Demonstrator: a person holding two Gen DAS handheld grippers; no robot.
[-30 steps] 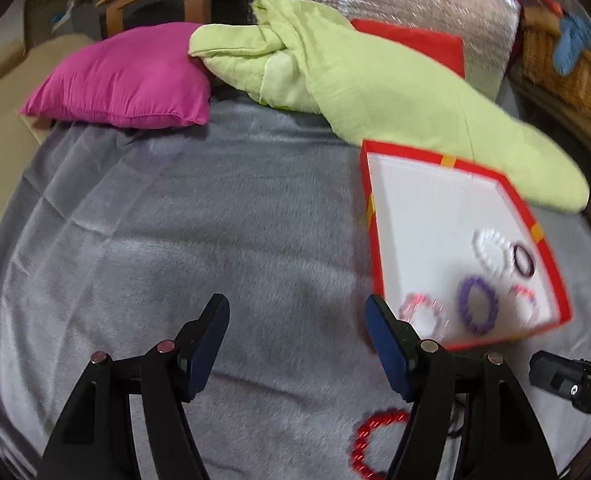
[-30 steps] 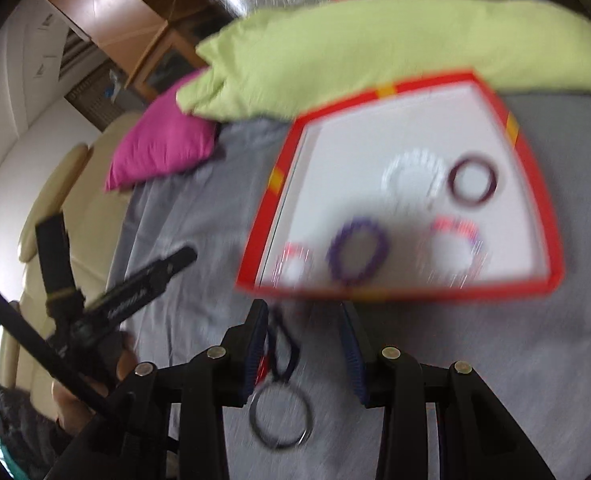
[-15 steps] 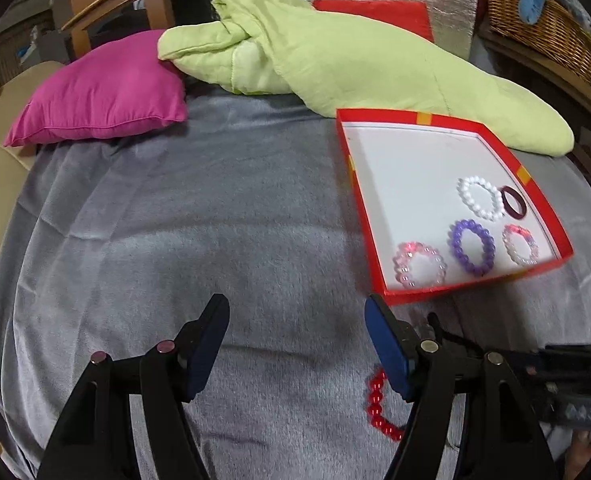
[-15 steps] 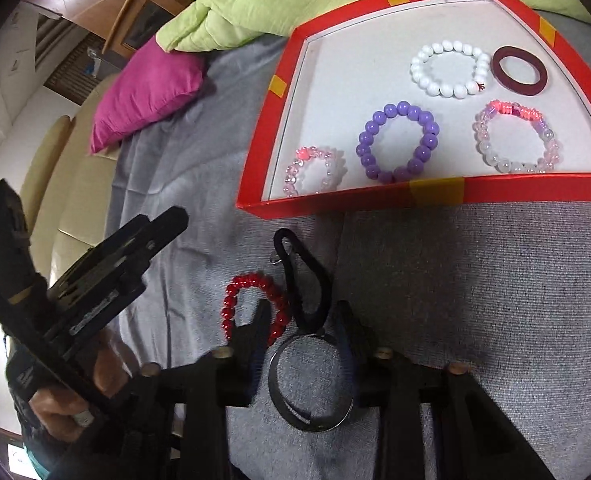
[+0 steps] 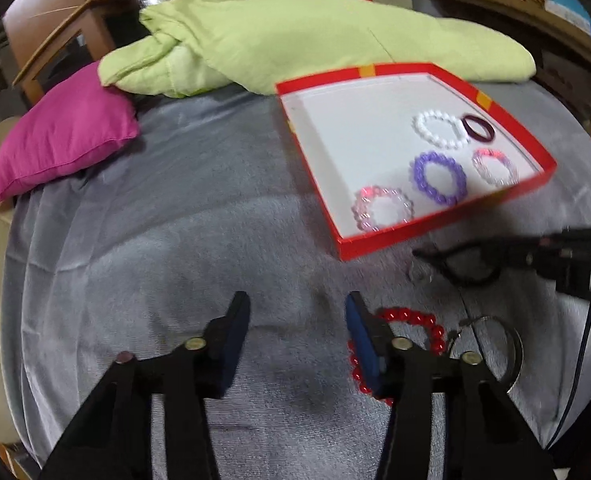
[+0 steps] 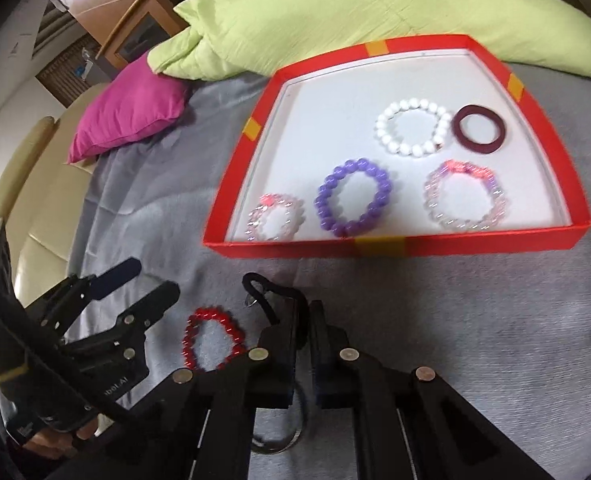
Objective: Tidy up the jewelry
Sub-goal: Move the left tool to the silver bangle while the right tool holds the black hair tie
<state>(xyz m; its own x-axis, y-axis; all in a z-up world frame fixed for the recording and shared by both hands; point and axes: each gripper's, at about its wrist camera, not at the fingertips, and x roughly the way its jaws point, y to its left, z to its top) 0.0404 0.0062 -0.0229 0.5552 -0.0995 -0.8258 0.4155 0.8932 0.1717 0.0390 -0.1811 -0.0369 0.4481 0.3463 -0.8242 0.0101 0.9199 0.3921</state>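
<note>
Lying on the grey blanket (image 6: pixel 455 320) just in front of the red tray (image 6: pixel 391 246), a black cord (image 6: pixel 273 300) with a metal ring (image 5: pixel 511 348) is pinched by the right gripper (image 6: pixel 305 312), whose jaws have just been closing to nearly together. The left gripper (image 5: pixel 297 310) is held partly open over bare blanket, its jaws having just been narrowing with nothing between them, and the red bead bracelet (image 6: pixel 211 338) is seen just beside its right finger.

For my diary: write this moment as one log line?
right gripper: shut on black cord | left gripper: open, just been closing, nothing between, beside red bracelet
</note>
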